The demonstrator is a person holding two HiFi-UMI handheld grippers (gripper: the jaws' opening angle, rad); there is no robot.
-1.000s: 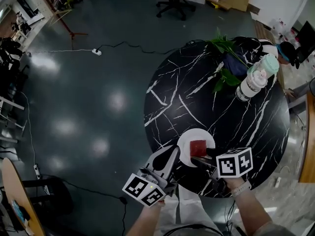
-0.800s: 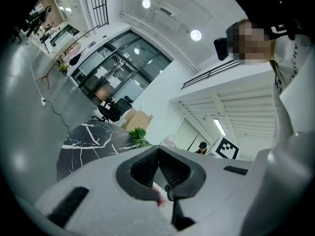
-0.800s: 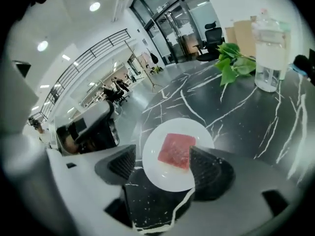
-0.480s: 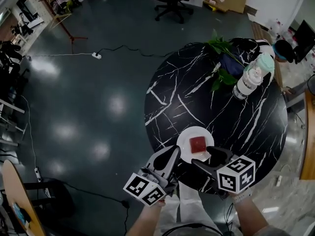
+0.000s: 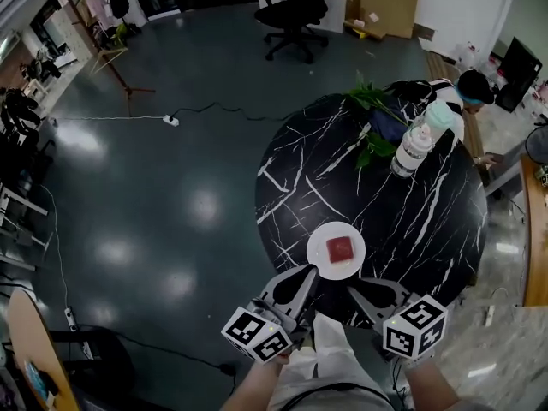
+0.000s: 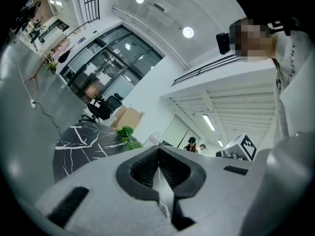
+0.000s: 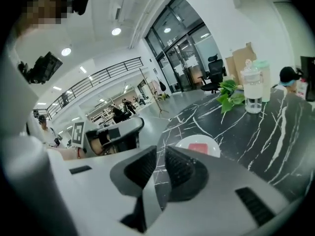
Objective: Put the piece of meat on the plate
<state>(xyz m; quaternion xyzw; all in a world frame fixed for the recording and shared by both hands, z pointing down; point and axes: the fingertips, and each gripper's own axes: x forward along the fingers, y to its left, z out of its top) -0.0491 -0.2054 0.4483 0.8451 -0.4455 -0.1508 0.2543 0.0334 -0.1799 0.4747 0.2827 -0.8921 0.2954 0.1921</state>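
The red piece of meat (image 5: 340, 249) lies flat on the small white plate (image 5: 318, 248), near the front edge of the round black marble table (image 5: 411, 221). Both grippers hang back from the plate, by the person's body. My left gripper (image 5: 295, 279) sits left of the plate and its jaws meet with nothing between them (image 6: 158, 156). My right gripper (image 5: 364, 288) is just in front of the plate; its jaws are closing, a narrow gap remains and nothing is in it (image 7: 161, 156). The right gripper view shows the plate (image 7: 183, 142) and meat (image 7: 198, 148) beyond the jaws.
A clear bottle (image 5: 413, 148) and a leafy green plant (image 5: 377, 114) stand at the table's far side. A person in a cap (image 5: 471, 88) is beyond the table. An office chair (image 5: 295, 11) and a floor cable (image 5: 171, 120) lie farther off.
My right gripper let go of the meat on the plate, pulled back and up toward the body, and its jaws narrowed. The left gripper rose slightly.
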